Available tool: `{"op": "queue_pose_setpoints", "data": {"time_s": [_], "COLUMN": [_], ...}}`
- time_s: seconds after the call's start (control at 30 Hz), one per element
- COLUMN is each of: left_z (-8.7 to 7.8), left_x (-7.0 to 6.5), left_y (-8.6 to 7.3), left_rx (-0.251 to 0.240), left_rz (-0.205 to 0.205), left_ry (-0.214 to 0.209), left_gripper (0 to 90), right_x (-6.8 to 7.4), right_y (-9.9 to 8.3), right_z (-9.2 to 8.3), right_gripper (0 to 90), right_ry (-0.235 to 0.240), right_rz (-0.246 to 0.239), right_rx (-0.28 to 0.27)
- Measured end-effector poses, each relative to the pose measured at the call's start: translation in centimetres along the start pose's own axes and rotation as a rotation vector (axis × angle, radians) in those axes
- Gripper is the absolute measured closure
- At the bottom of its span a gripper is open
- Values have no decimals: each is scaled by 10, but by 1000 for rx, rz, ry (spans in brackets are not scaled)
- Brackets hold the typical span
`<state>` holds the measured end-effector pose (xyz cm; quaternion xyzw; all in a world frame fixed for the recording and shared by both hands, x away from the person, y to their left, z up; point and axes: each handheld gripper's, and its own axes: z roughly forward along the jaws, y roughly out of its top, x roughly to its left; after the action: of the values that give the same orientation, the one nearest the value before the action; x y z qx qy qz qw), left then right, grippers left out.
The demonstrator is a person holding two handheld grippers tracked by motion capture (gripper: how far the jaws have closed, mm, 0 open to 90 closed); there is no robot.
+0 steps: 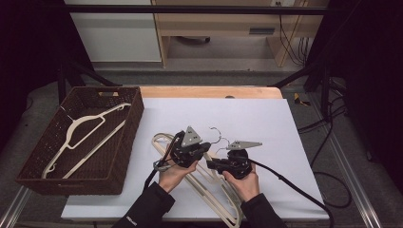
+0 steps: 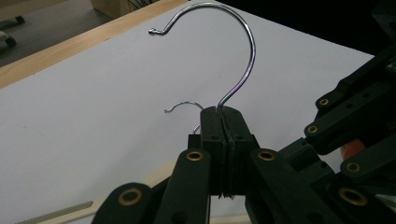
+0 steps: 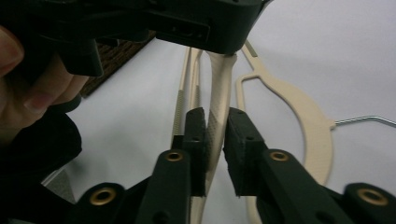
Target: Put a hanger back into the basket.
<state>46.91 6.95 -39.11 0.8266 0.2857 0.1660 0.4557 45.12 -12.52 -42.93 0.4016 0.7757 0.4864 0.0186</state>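
Two cream plastic hangers (image 1: 209, 183) with metal hooks overlap on the white sheet in front of the person. My left gripper (image 1: 207, 147) is shut on the stem of one hanger's metal hook (image 2: 243, 65), which curves up above the jaws (image 2: 223, 122). A second, smaller-looking hook (image 2: 183, 106) shows behind it. My right gripper (image 1: 211, 164) is shut on a ribbed arm of a cream hanger (image 3: 215, 122), with its pads (image 3: 195, 135) pressed to either side. The other hanger (image 3: 299, 105) lies flat beside it, its hook (image 3: 364, 119) pointing right.
A dark woven basket (image 1: 130, 137) stands at the left of the table and holds one cream hanger (image 1: 83, 130). The white sheet (image 1: 256, 118) covers a wooden table (image 1: 209, 91). A black cable (image 1: 294, 187) trails right from my right gripper.
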Motion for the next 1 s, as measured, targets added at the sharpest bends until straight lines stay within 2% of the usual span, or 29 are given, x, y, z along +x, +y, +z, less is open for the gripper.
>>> {"op": "queue_pose_setpoints", "data": {"time_s": [0.1, 0.17, 0.23, 0.27, 0.4, 0.43, 0.53, 0.6, 0.7, 0.77, 0.87, 0.9, 1.0], "left_z": [-3, -8, -15, -19, -41, -47, -66, -76, -88, -93, -99, -99, -96], "left_x": [1, 4, 7, 9, 17, 20, 28, 33, 40, 42, 42, 42, 39], "left_y": [1, 1, 1, 1, 1, 0, -2, -4, -9, -13, -19, -20, -24], "left_rx": [-4, -7, -23, -31, -48, -61, -86, -82, -81, -79, -45, -37, -10], "left_rz": [5, 7, -1, -2, 1, -8, 0, 17, 11, 23, 78, 90, 114], "left_ry": [-2, -7, -35, -44, -68, -64, -58, -52, -68, -64, -53, -55, -67], "left_gripper": [870, 791, 728, 696, 479, 439, 344, 276, 173, 161, 138, 140, 164], "right_x": [0, 1, 3, 3, 4, 4, 6, 7, 11, 13, 15, 16, 21], "right_y": [1, 1, 2, 3, 4, 4, 5, 8, 12, 16, 21, 23, 27], "right_z": [-1, -1, -3, -4, -8, -8, -10, -15, -24, -30, -36, -37, -38], "right_gripper": [827, 841, 862, 864, 867, 867, 868, 868, 868, 868, 868, 868, 868], "right_ry": [12, 32, 62, 69, 81, 87, 99, 101, 99, 112, 138, 149, 178], "right_rz": [42, 60, 86, 88, 71, 67, 70, 46, 4, -30, -74, -103, -143], "right_rx": [4, -1, -10, -15, -7, -3, 2, -4, -17, -24, -21, -21, -5]}}
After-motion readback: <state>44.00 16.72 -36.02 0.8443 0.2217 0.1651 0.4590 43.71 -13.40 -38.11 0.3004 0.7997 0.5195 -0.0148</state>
